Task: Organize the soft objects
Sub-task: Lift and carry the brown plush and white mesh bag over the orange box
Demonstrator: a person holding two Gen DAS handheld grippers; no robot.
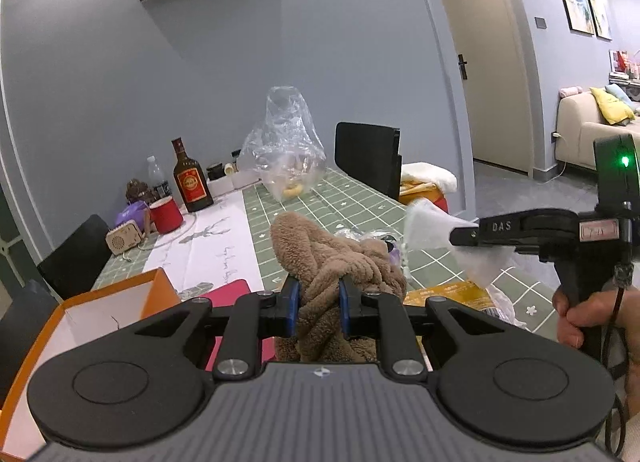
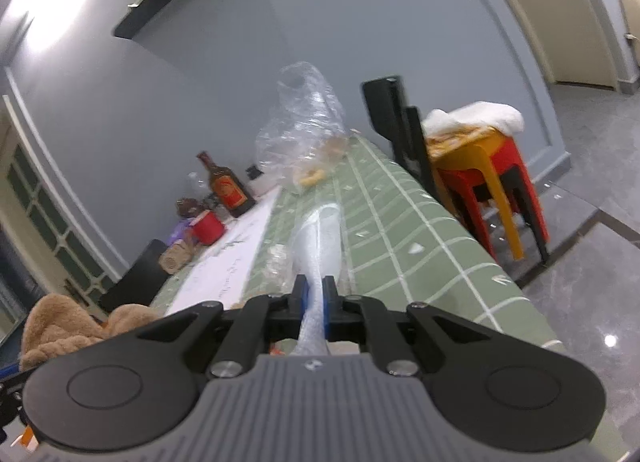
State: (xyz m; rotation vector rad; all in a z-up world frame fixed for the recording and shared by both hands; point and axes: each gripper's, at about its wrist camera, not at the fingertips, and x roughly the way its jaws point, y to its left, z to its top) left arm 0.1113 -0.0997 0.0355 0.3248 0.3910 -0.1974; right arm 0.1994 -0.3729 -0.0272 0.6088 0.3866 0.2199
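In the left wrist view, our left hand-held gripper (image 1: 319, 304) clamps the brown fleece bundle (image 1: 340, 266) at lower centre, above the table (image 1: 360, 206); an orange box (image 1: 80, 314) sits lower left.

In the right wrist view, our right hand-held gripper (image 2: 315, 302) pinches a white foam sheet (image 2: 320, 246) at centre.

Bare green checked tablecloth (image 1: 360, 206) lies open ahead toward the clear plastic bag (image 1: 286, 142) — which blocks the far end. Bottle (image 1: 191, 178) and red cup (image 1: 166, 215) crowd the far left; the orange box (image 1: 100, 314) stands open, near left.
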